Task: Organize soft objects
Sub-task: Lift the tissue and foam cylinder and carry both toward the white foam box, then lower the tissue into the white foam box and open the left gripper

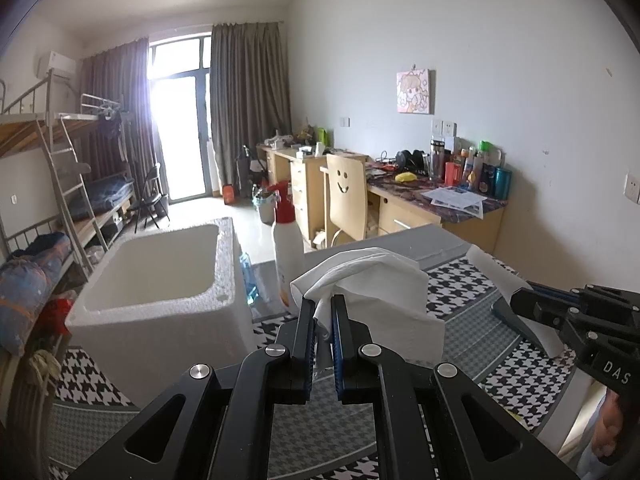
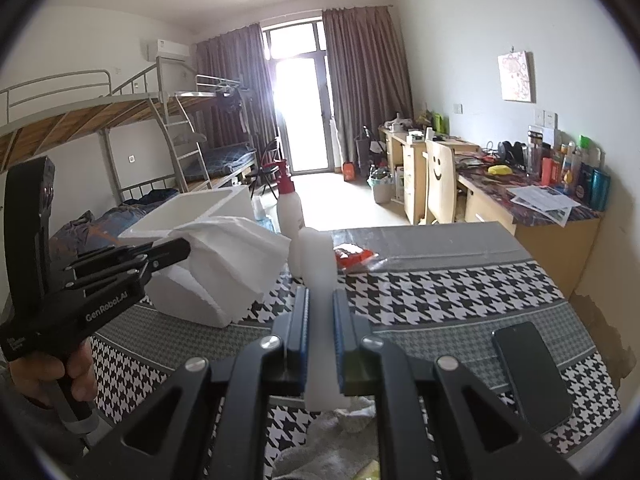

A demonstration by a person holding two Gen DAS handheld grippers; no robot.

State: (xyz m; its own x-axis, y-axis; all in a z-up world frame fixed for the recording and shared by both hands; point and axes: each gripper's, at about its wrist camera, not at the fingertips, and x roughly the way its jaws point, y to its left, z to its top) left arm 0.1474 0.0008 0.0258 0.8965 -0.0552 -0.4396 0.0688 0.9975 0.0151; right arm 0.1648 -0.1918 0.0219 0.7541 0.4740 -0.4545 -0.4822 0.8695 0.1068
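Note:
My left gripper [image 1: 322, 300] is shut on a crumpled white paper towel [image 1: 372, 280], held above the houndstooth tablecloth [image 1: 460, 292]. In the right wrist view that gripper [image 2: 186, 246] and its towel [image 2: 236, 252] hang in front of the foam box. My right gripper [image 2: 320, 292] is shut on a white sheet [image 2: 320, 264], seen edge-on and blurred between the pads. From the left wrist view the right gripper [image 1: 516, 300] shows at the right with the white sheet [image 1: 492, 272] draped over it. I cannot tell whether both grippers hold one piece.
A white foam box [image 1: 160, 280] stands at the table's left, with a red-capped spray bottle [image 1: 286, 240] and a blue water bottle [image 1: 248, 276] beside it. A black phone [image 2: 532, 376] lies at the right, a red packet [image 2: 352, 258] farther back. Pale towelling [image 2: 320, 440] lies under my right gripper.

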